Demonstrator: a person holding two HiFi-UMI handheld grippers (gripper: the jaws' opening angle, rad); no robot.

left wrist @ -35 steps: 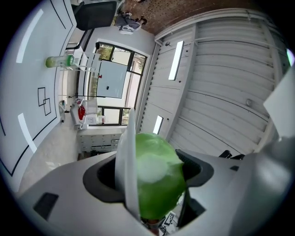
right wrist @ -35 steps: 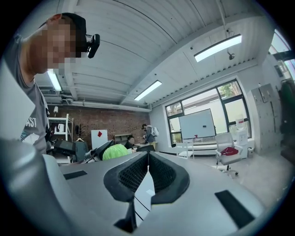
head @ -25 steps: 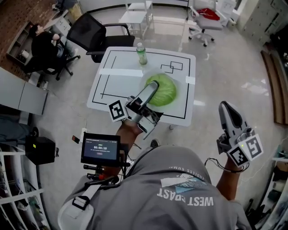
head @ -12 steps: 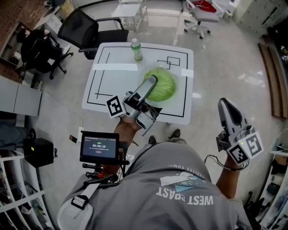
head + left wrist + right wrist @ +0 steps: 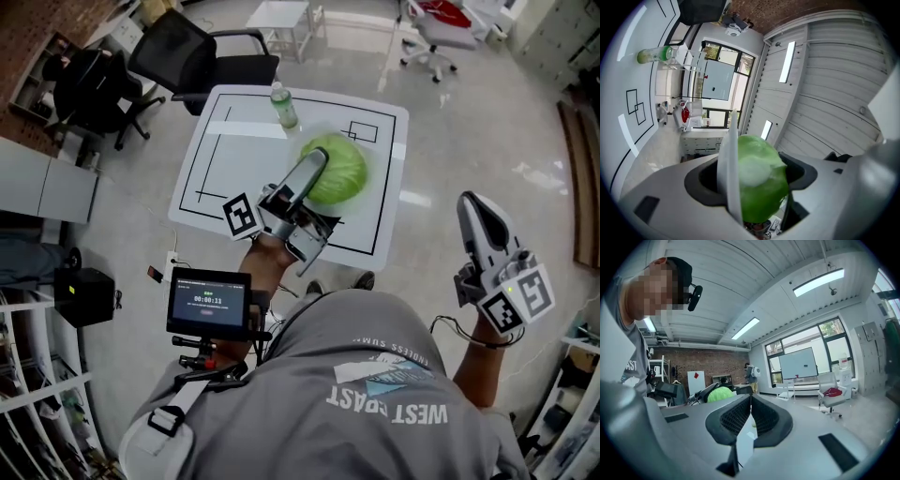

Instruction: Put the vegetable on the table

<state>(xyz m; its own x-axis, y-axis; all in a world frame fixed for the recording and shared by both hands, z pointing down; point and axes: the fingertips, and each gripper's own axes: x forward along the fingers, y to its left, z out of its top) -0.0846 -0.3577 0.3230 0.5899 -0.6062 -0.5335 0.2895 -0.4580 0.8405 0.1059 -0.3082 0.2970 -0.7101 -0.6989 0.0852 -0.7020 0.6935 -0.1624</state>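
- Cabbage (image 5: 342, 171): green and round, clamped between the jaws of the left hand-held gripper (image 5: 761, 187). In the head view it sits over the desk's right half.
- Desk (image 5: 225, 159): white top with black line markings.
- Bottle (image 5: 284, 105): upright near the desk's far edge, apart from the cabbage.
- Right hand-held gripper (image 5: 750, 411): jaws together with nothing between them, held well off the desk's right side.
- Chair (image 5: 187, 56): black, beyond the desk's far left corner.

Head view looking steeply down past shoulders of person (image 5: 375, 384), table (image 5: 234, 178) well below. Left gripper view rolled sideways, sitting close on cabbage (image 5: 761, 183), sharing table with head view. Right gripper view facing level across room, catching cabbage far off.
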